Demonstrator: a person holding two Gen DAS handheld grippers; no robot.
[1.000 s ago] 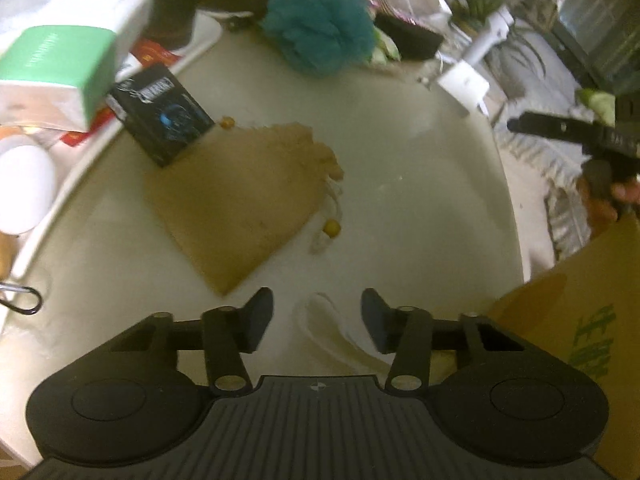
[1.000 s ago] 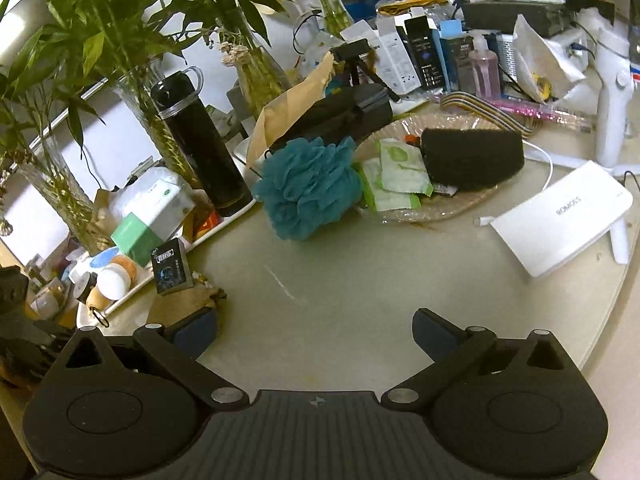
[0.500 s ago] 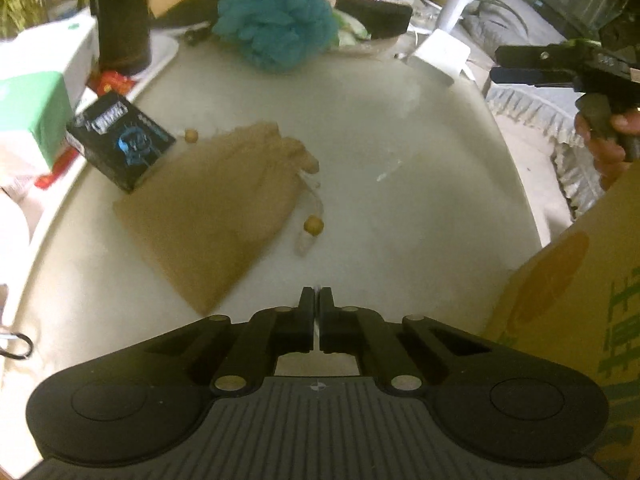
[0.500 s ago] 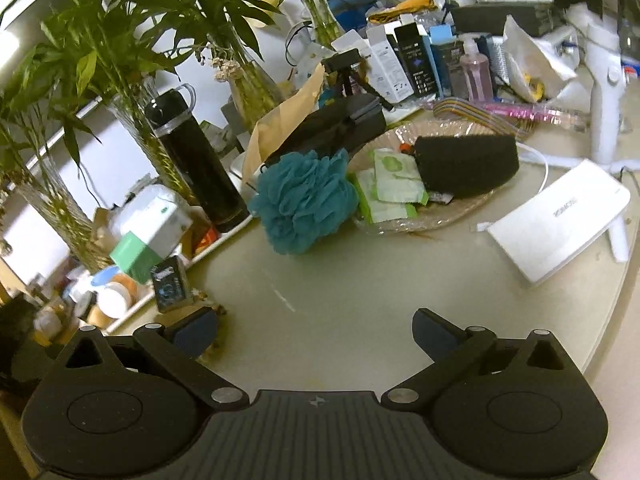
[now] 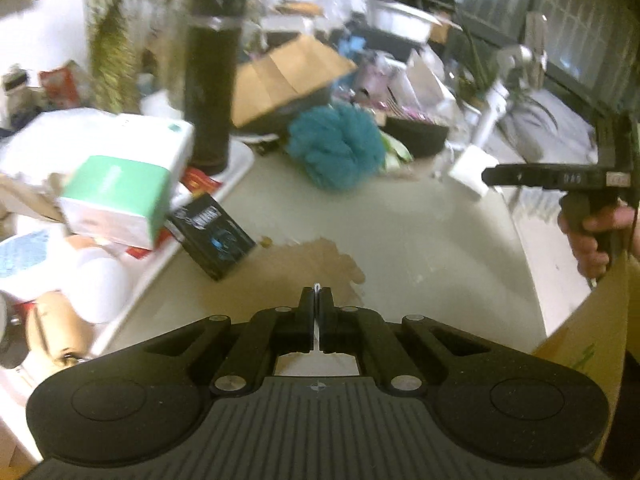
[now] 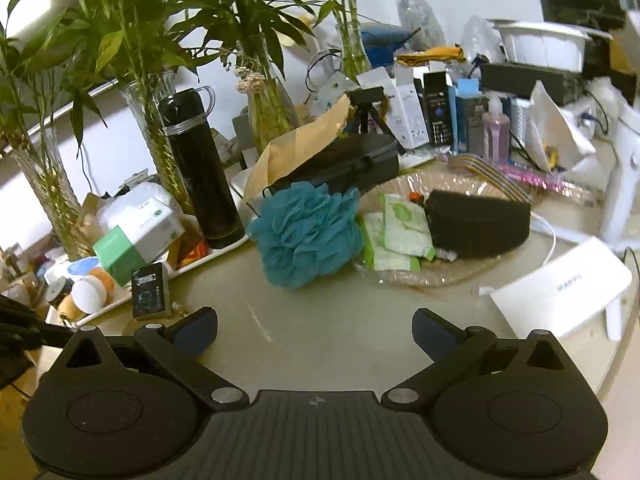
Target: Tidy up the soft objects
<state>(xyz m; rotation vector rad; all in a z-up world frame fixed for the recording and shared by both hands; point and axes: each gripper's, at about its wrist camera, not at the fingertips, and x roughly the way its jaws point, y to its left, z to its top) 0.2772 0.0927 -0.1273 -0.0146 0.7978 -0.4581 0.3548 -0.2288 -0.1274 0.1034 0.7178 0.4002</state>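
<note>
Closing since a second ago, the left gripper [image 5: 317,300] is now pinching a white cord of the pouch [image 5: 320,258], its jaws clenched, while the right gripper [image 6: 315,330] is waiting with jaws released and the teal puff [image 6: 306,234] is still lying unsorted on the table [image 6: 340,344].

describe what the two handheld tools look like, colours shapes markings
Both are matte black. The left tool has a ribbed base plate with a small cross mark, round discs at each side, linkage arms with silver rivets and black fingers. The right tool is built the same, but its finger pads look dark blue. Seen from the left wrist camera, it has a pistol-style handle and a small label too blurred to read.
</note>
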